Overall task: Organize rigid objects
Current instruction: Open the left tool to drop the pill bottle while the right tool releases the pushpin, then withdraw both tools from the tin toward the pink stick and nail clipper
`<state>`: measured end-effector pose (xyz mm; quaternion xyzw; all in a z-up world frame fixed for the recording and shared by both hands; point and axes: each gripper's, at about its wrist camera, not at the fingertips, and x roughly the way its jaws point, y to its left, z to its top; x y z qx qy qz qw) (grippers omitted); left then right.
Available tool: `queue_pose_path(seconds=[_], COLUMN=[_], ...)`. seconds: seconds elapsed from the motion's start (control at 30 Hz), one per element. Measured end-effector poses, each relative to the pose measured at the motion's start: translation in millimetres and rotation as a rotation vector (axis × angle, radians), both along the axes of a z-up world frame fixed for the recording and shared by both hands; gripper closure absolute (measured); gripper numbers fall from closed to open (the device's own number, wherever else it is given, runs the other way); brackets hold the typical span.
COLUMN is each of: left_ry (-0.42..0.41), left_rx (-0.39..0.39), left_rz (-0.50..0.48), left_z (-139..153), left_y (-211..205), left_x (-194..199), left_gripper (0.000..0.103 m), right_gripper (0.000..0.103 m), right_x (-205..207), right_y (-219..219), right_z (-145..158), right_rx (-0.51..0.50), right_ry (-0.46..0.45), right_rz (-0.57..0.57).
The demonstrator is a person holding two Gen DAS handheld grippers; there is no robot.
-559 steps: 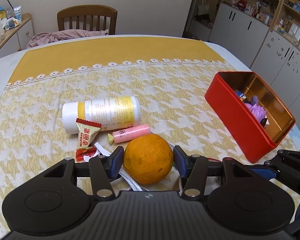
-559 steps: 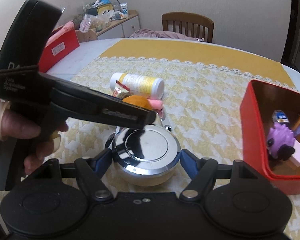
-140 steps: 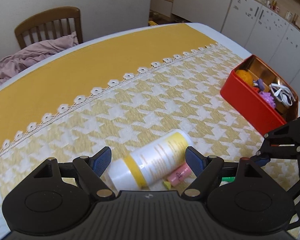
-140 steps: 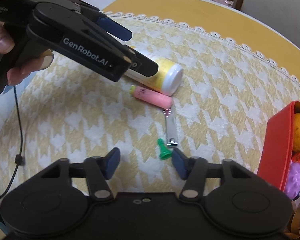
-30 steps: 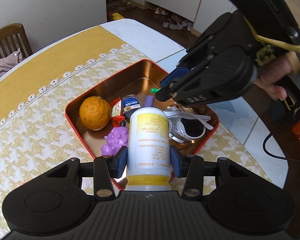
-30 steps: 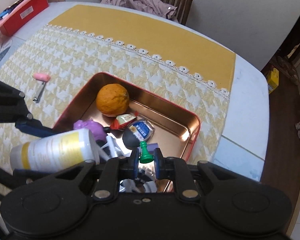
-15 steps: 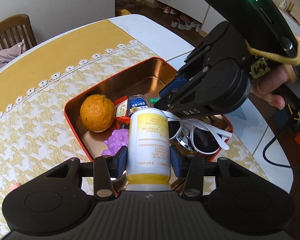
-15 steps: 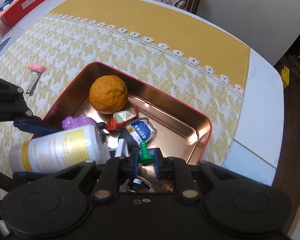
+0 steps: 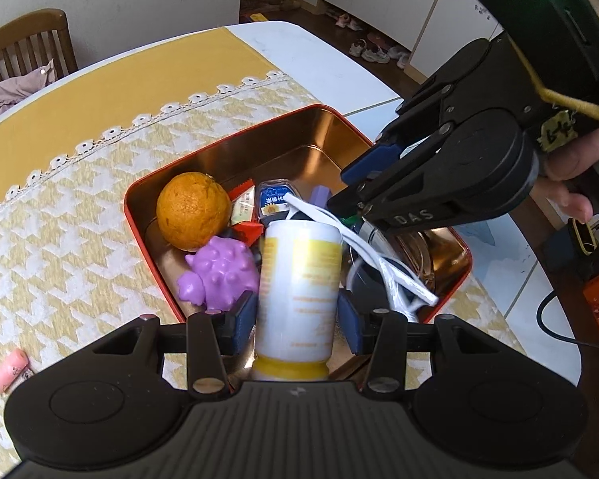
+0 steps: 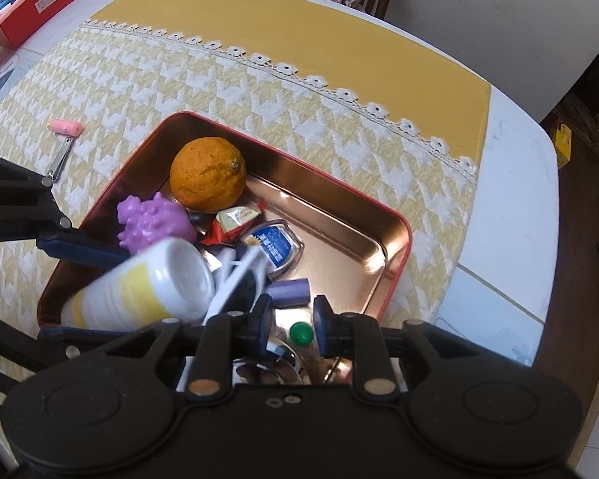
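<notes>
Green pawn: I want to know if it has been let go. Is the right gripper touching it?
Apart. In the right wrist view the right gripper has just been opening, and the green pawn sits between its fingers with gaps on both sides.

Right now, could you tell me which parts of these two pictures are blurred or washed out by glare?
Left wrist view: the bottle label is smeared; the rest is sharp. Right wrist view: the same bottle is blurred, and glare streaks the red tin floor.

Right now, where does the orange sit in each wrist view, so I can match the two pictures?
Left wrist: the orange lies in the red tin at its left side, left of centre, above the purple toy.
Right wrist: the orange lies near the tin's far corner, above centre.
Shared landmark: the purple toy beside it.
</notes>
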<state>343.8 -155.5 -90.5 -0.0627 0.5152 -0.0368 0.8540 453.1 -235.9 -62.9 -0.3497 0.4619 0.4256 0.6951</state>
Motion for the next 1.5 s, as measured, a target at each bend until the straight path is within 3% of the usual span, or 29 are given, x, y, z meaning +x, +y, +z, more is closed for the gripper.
queue_pose_path(seconds=[0.33,0.73,1.1,1.43,1.5], left_ry=[-0.044,-0.114,-0.133,-0.121,-0.124], left_rx=[0.001,-0.004,0.0,0.025,0.036], left_rz=[-0.01,0.006,0.048,0.152,0.168], left_z=[17,44,51,39,38], left_y=[-2,17,64,130,143], left_x=[-12,-49,-101,-147,-153], left_gripper=[0.055,0.055,0.055,0.055,0.046], right_gripper=[0.073,0.056,0.046,0.036,0.032], right_x=[-17,-71,-126,-163,-168], right_y=[-12,-10,26,79,90], right_z=[27,51,53,41,38], right_rx=[0.034,0.079,0.108,0.14,0.149], right_ry=[-0.013,-0.016,0.02,0.06,0.072], right_rz=[-0.018,0.031,0.092,0.114,0.113])
